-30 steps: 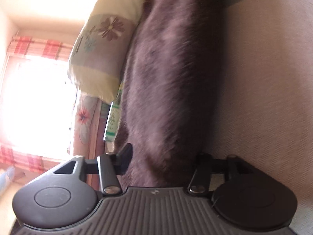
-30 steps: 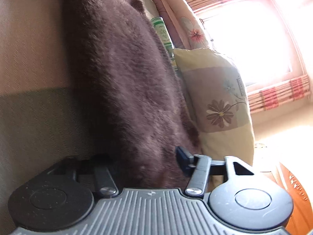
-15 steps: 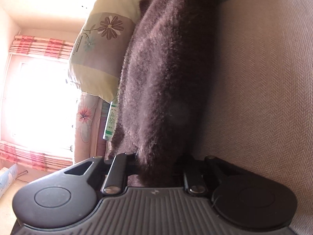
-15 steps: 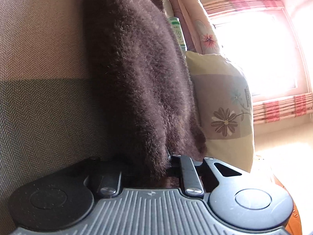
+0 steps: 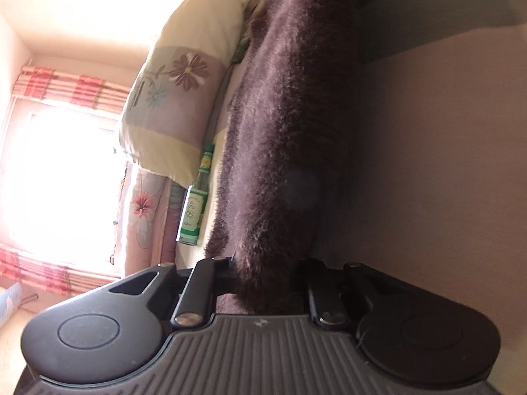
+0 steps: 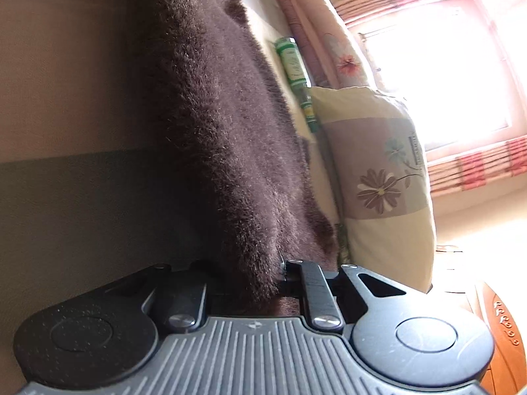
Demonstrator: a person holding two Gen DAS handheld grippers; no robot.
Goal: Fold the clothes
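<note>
**Desk:** What has changed since a second ago?

**Operator:** Then I had both tools spread wide around the fuzzy brown garment (image 5: pixel 280 125). Now my left gripper (image 5: pixel 268 279) is pinched tight on its near edge at bottom centre of the left view, and my right gripper (image 6: pixel 250 283) is clamped on the same edge at bottom centre of the right view.

**Desk:** Where does the garment lie?

**Operator:** It runs from each clamp up the middle of the frame across the beige bed cover (image 5: pixel 444 171). Half a second ago it sat flatter; its edge now bunches upward at the fingers.

**Desk:** And around it?

**Operator:** A flowered pillow (image 5: pixel 178 98) sits left of it in the left view, right of centre (image 6: pixel 378 177) in the right. A green bottle (image 5: pixel 194 204) lies between pillow and garment. The bright window (image 6: pixel 438 65) is at upper right.
</note>
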